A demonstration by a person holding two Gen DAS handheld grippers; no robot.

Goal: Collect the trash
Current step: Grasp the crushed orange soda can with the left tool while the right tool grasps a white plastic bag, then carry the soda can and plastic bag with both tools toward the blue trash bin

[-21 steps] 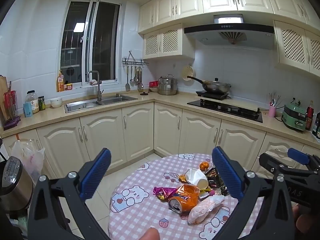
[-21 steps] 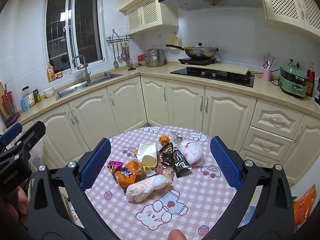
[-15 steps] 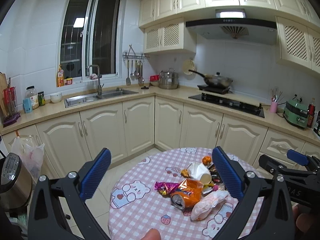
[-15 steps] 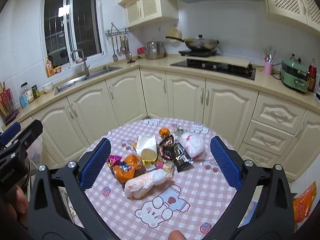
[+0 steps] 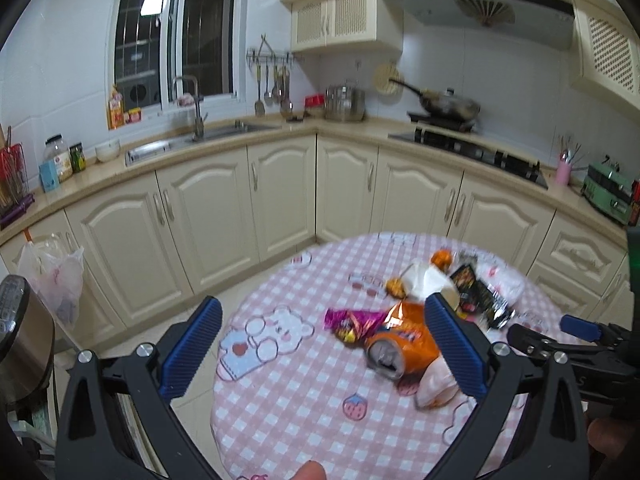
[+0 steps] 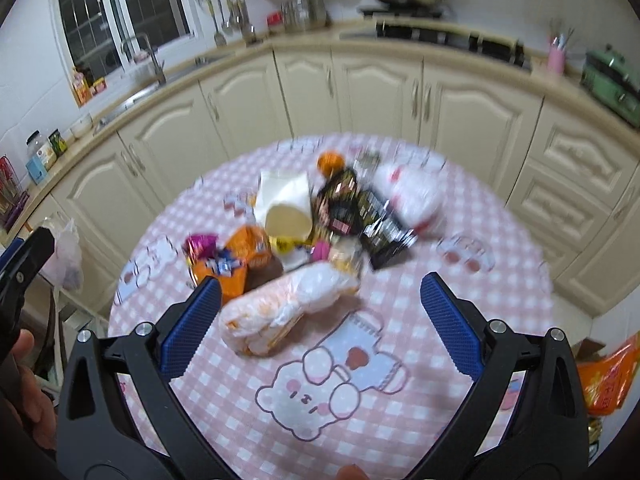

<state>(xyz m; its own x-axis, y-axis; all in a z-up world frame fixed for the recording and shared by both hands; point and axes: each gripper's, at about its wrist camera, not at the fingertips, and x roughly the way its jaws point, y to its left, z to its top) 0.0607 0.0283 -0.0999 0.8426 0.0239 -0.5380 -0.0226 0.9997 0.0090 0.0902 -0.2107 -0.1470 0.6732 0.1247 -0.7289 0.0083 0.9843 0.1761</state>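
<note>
Round table (image 6: 400, 420) stands in front of the corner run of cabinets (image 5: 280, 208). Trash sits in a cluster on the table's far half. Right wrist view: paper cup (image 6: 286, 208) at the cluster's middle, fruit (image 6: 331, 162) behind it, dark wrappers (image 6: 372, 224) to its right, plastic bag (image 6: 412, 196) further right. Can (image 6: 250, 256) lies left of the cup, candy wrapper (image 6: 200, 246) at far left. Bread bag (image 6: 280, 312) lies nearest, in front of the rest. Sink (image 5: 192, 144) is on the counter at left, stove (image 5: 472, 152) at right.

Left gripper (image 5: 324, 344) wide open over the round table (image 5: 304, 400), orange can (image 5: 404, 342) lying on it beside a purple wrapper (image 5: 352, 320).
</note>
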